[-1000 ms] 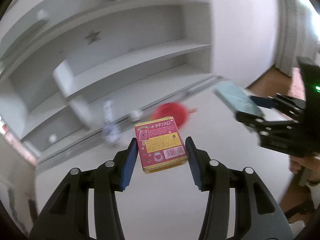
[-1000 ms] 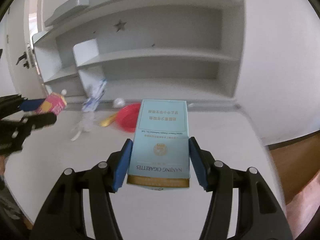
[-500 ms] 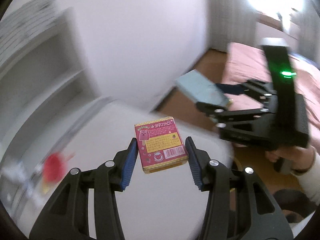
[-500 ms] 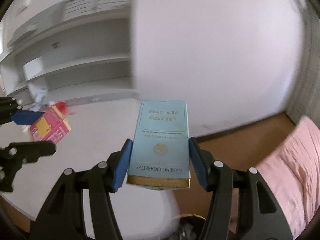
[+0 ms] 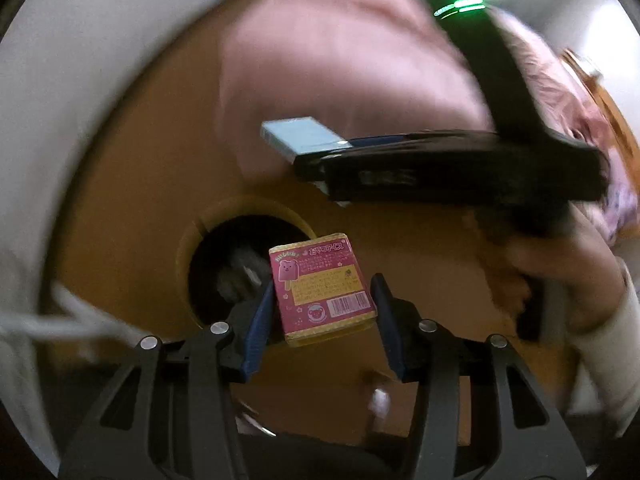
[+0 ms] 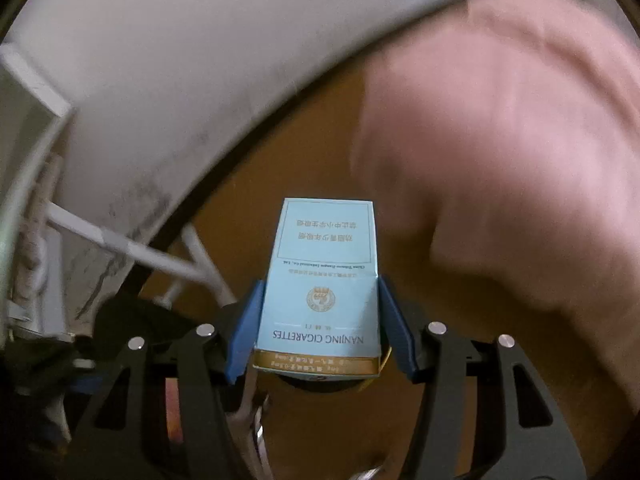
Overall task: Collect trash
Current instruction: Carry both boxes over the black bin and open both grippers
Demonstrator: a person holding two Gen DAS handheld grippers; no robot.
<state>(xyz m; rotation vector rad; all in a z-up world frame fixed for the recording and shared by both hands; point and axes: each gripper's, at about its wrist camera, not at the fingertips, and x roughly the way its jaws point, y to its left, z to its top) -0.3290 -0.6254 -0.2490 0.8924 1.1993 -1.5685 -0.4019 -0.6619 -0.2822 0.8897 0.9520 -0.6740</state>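
My left gripper (image 5: pixel 322 312) is shut on a small pink and yellow snack box (image 5: pixel 322 288) and holds it in the air, just right of and above a round yellow bin (image 5: pixel 188 248) with a dark opening holding crumpled trash (image 5: pixel 240 276). My right gripper (image 6: pixel 318 328) is shut on a light blue cigarette pack (image 6: pixel 320 280). In the left wrist view the right gripper (image 5: pixel 440 172) holds that pack (image 5: pixel 300 136) further out, above the floor beyond the bin.
The brown wooden floor (image 5: pixel 132 184) lies below. A pink bed cover (image 6: pixel 500 140) fills the right. A white wall (image 6: pixel 200 60) and white table legs (image 6: pixel 132 248) stand at the left. The person's hand (image 5: pixel 560 272) is at the right.
Both grippers have swung away from the white table and shelves and now point down at the floor, over the bin. Each still holds its box.
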